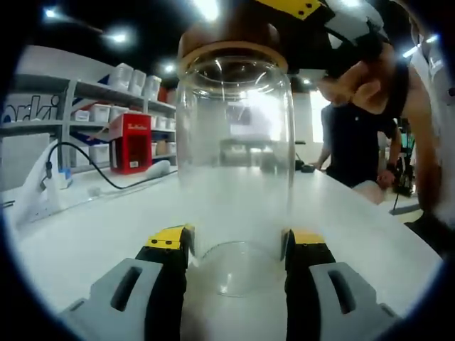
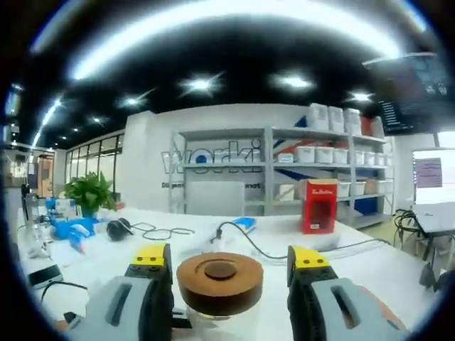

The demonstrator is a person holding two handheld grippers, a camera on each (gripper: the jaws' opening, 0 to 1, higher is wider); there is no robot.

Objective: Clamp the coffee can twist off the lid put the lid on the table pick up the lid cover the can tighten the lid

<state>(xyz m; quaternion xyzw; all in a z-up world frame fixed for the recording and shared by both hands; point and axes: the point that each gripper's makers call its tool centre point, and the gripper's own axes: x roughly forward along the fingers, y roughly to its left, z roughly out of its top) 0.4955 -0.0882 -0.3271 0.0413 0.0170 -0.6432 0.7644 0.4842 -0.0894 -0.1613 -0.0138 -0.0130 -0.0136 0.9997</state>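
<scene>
The coffee can (image 1: 234, 163) is a clear, empty glass jar standing upright on the white table (image 1: 92, 227). My left gripper (image 1: 237, 245) is shut on its lower part, one yellow-tipped jaw pressed to each side. A brown wooden lid (image 1: 231, 44) sits on the jar's mouth. The right gripper (image 1: 298, 7) hovers at the lid from above, with a hand (image 1: 355, 82) behind it. In the right gripper view the lid (image 2: 220, 280) lies between the jaws of my right gripper (image 2: 227, 266), which is open with a small gap on each side.
A red box (image 1: 130, 142) and a black cable (image 1: 106, 177) lie at the table's far left, below shelves of white bins (image 2: 320, 153). A person in a dark shirt (image 1: 355, 142) stands at the right. A plant (image 2: 89, 192), blue items (image 2: 71, 229) and cables (image 2: 156, 232) sit further along the table.
</scene>
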